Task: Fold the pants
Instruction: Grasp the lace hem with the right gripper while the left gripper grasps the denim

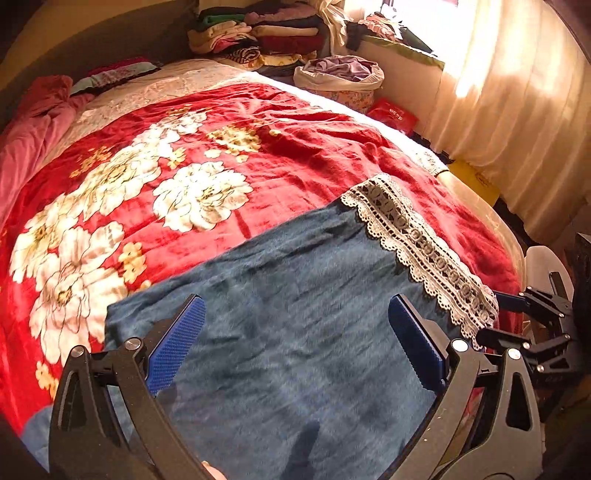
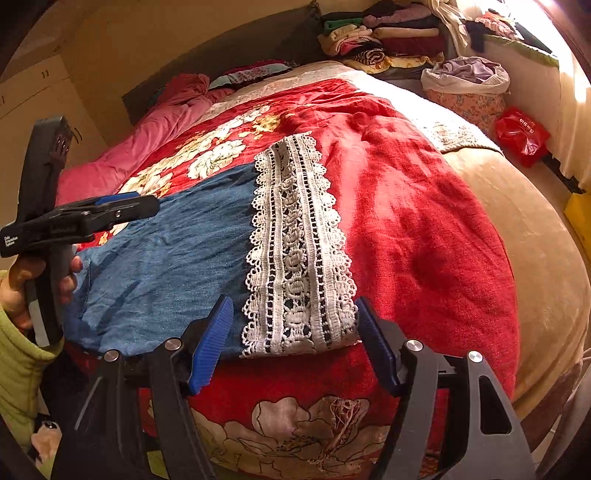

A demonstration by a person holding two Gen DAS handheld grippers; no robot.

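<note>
sunlight is coming through the curtains [image 1: 491, 110] on the far right and falling across a bed [image 2: 535, 236] covered by a red flowered blanket [image 1: 155, 177], with stacked clothes [image 1: 258, 33] piled at the far end. the pants [image 1: 288, 302] are lying flat on the near part of the blanket — blue, crinkled fabric, with a wide band of white lace [image 2: 295, 251] along the right-hand hem, apparently already folded into a rough rectangle.

both claws are gaping wide and holding nothing. the left gripper [image 1: 295, 347] is hovering over the blue cloth, and the right gripper [image 2: 295, 343] is sitting just at the near corner of the lace, its jaws straddling that edge.

judging from this, the next fold is about to be picked up. to do it well, each claw should be pinching through every layer at a near corner, lifting evenly, and carrying the near edge toward the far one — keeping the lace lined up so it is not bunching or catching on a fingertip.
</note>
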